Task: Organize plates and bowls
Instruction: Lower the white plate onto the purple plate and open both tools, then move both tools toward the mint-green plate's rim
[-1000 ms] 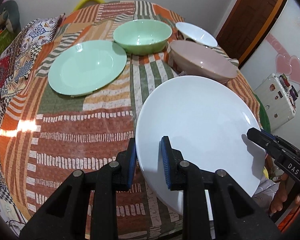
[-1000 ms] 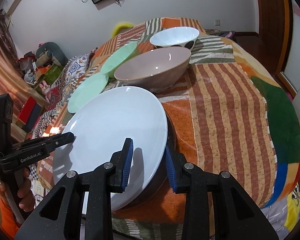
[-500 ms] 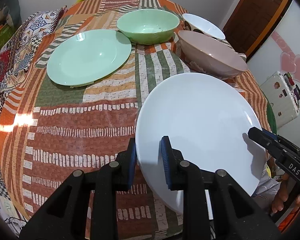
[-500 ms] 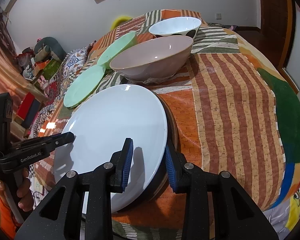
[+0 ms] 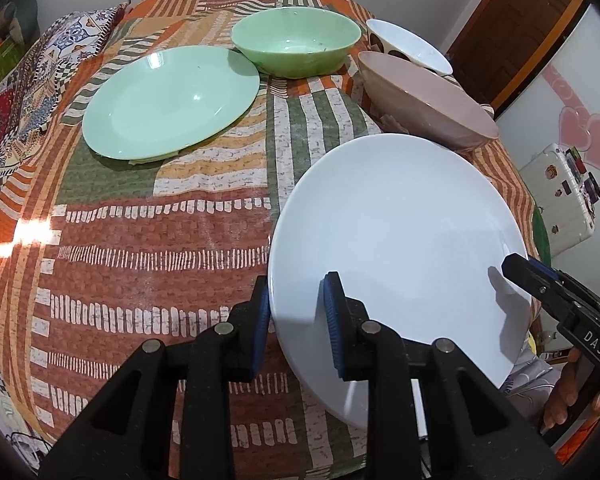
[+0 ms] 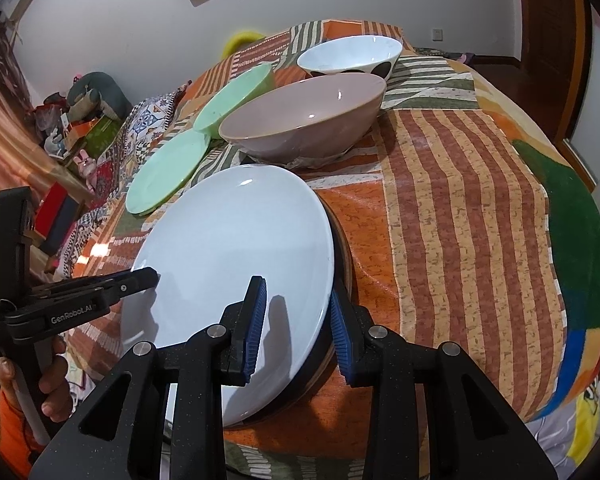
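A large white plate (image 5: 396,240) (image 6: 236,248) is held over the near part of the patterned tablecloth (image 5: 140,240). My left gripper (image 5: 296,320) is shut on its left rim and my right gripper (image 6: 298,324) on its right rim. A dark round rim (image 6: 342,256) shows just under the plate's right side. Further back a green plate (image 5: 172,102) lies flat, with a green bowl (image 5: 296,44) behind it. A wide pink bowl (image 5: 424,104) (image 6: 304,120) stands just beyond the white plate. Behind that is a white bowl with dark spots (image 6: 352,54).
The round table drops away on every side, and its right half (image 6: 460,200) carries only the striped cloth. A white case with stickers (image 5: 560,196) and a wooden door (image 5: 512,28) are off to the right. Clutter (image 6: 80,120) lies beyond the left side.
Both grippers keep their hold on the white plate. In the left wrist view the far dishes have slid slightly up the picture; the right wrist view is almost the same.
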The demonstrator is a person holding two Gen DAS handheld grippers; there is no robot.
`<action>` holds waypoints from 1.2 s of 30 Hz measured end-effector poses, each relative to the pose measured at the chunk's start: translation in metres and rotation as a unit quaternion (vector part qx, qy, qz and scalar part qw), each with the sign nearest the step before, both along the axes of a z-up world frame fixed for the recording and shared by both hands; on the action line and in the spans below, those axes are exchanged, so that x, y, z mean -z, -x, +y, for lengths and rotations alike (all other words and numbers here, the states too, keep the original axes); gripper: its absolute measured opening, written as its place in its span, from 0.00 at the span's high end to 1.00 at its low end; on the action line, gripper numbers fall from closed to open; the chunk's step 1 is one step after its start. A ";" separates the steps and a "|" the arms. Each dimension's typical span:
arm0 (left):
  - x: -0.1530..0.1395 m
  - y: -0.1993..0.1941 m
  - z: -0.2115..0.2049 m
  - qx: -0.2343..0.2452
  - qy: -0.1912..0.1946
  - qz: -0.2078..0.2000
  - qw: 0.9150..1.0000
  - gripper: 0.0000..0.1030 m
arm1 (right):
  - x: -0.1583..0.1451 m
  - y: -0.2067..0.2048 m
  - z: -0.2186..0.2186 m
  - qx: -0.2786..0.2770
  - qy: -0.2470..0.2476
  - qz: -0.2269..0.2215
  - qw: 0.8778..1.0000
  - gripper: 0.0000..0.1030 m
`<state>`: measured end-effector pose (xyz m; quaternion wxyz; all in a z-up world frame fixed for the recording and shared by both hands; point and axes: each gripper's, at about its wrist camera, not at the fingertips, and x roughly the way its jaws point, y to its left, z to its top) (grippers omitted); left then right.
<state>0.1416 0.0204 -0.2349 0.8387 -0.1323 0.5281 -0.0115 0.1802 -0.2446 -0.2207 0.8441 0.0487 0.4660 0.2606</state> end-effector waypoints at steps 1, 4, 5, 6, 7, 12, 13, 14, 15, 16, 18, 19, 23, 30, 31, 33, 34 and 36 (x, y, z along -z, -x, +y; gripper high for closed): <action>0.000 0.000 0.001 0.000 0.002 0.000 1.000 0.75 | -0.001 0.001 0.002 -0.003 0.004 0.000 1.000 0.70; 0.000 0.001 0.001 0.000 0.003 0.001 1.000 0.76 | -0.002 0.002 0.004 -0.011 0.013 -0.002 1.000 0.70; -0.002 0.001 0.000 0.002 -0.006 -0.002 1.000 0.76 | -0.002 0.002 0.004 -0.013 0.013 -0.004 1.000 0.70; -0.004 0.002 -0.002 0.004 -0.013 -0.005 1.000 0.76 | -0.002 0.003 0.003 -0.014 0.014 -0.005 1.000 0.70; -0.007 0.003 -0.004 0.006 -0.022 -0.011 1.000 0.76 | -0.003 0.003 0.004 -0.014 0.014 -0.005 1.000 0.70; -0.018 0.006 -0.009 0.016 -0.036 -0.032 0.999 0.76 | -0.007 0.004 0.000 0.003 0.031 -0.022 0.999 0.70; -0.019 0.006 -0.009 0.017 -0.038 -0.033 0.999 0.76 | -0.011 0.006 -0.001 0.008 0.039 -0.035 0.999 0.70; -0.019 0.007 -0.009 0.017 -0.038 -0.034 0.999 0.76 | -0.014 0.007 -0.003 0.009 0.042 -0.043 0.998 0.68; -0.020 0.007 -0.008 0.016 -0.038 -0.035 0.999 0.76 | -0.018 0.008 -0.005 0.008 0.038 -0.049 0.998 0.66; -0.022 0.007 -0.008 0.014 -0.038 -0.036 0.999 0.76 | -0.021 0.007 -0.007 0.009 0.037 -0.052 0.998 0.66; -0.027 0.010 -0.005 0.011 -0.036 -0.043 0.998 0.76 | -0.027 0.009 -0.009 0.014 0.040 -0.064 0.997 0.65; -0.031 0.012 -0.004 0.009 -0.036 -0.050 0.998 0.76 | -0.029 0.009 -0.010 0.014 0.039 -0.066 0.997 0.65; -0.056 0.024 0.004 -0.002 -0.060 -0.087 0.994 0.75 | -0.034 0.009 -0.008 0.013 0.031 -0.072 0.997 0.63; -0.092 0.040 0.032 -0.031 -0.096 -0.144 0.984 0.64 | -0.050 0.009 0.014 -0.001 0.020 -0.088 0.996 0.55; -0.097 0.042 0.039 -0.038 -0.101 -0.151 0.983 0.62 | -0.052 0.008 0.017 -0.003 0.017 -0.090 0.996 0.54; -0.103 0.044 0.051 -0.050 -0.107 -0.163 0.980 0.58 | -0.057 0.006 0.025 -0.009 0.014 -0.097 0.995 0.54; -0.107 0.045 0.058 -0.057 -0.112 -0.167 0.978 0.57 | -0.060 0.005 0.031 -0.015 0.014 -0.101 0.995 0.54; -0.111 0.045 0.071 -0.070 -0.118 -0.171 0.976 0.51 | -0.064 0.002 0.042 -0.024 0.016 -0.107 0.994 0.54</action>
